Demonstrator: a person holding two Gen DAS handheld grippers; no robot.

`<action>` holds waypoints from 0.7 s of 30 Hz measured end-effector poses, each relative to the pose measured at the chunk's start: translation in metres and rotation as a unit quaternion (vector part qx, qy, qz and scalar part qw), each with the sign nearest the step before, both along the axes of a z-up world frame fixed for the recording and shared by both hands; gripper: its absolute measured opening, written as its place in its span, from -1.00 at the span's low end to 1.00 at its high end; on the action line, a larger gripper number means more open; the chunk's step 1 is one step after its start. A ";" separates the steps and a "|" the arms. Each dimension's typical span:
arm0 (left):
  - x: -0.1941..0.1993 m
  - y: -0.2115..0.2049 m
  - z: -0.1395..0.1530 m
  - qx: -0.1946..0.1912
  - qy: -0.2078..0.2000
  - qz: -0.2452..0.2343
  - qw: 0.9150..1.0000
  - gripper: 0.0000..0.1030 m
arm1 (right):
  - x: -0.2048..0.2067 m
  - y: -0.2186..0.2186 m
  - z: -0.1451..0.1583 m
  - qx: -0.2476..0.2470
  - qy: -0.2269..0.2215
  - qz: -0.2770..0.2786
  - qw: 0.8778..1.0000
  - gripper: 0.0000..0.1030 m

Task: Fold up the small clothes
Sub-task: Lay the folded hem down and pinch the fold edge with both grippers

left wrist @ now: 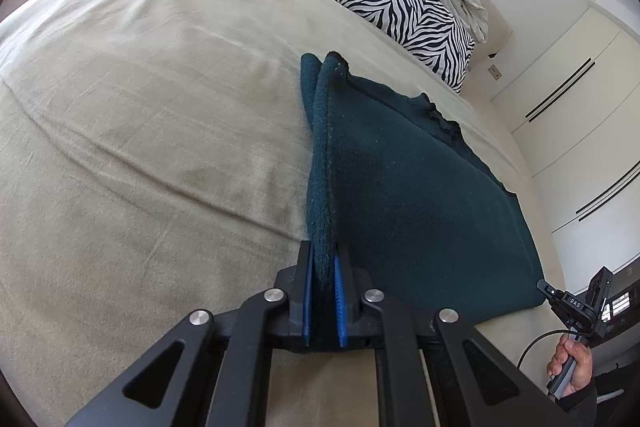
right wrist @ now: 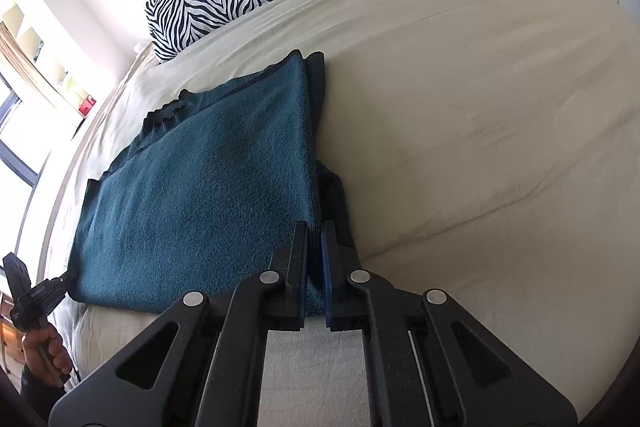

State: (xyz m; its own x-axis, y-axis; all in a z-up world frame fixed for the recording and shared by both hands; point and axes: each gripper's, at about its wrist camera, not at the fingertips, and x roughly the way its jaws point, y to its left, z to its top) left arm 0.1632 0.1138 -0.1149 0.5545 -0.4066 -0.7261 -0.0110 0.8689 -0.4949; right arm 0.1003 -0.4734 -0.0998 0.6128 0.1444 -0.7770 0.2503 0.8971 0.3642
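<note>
Grippers, left (left wrist: 324,267) and right (right wrist: 315,251), each stood clamped on a near corner of the dark teal terry-cloth towel (left wrist: 420,187) at centre frame on the beige bedspread (left wrist: 140,107), where an even fold called for level, matched travel.
</note>
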 end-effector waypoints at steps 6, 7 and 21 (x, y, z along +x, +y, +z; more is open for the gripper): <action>-0.002 0.002 -0.005 0.001 0.004 -0.001 1.000 -0.79 | 0.001 -0.002 -0.011 0.005 0.013 0.006 1.000 -0.91; -0.003 0.002 -0.005 0.002 0.004 -0.001 1.000 -0.79 | 0.000 -0.001 -0.011 0.003 0.013 0.006 1.000 -0.91; -0.018 0.014 0.017 0.014 -0.016 0.022 1.000 -0.57 | -0.007 -0.013 0.009 0.021 0.002 -0.036 0.999 -0.69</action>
State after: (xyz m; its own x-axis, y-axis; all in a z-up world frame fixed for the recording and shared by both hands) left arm 0.1457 0.1273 -0.0974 0.5951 -0.3607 -0.7181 -0.0335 0.8817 -0.4707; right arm 0.0931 -0.4862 -0.0907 0.6201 0.1329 -0.7732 0.3146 0.8607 0.4002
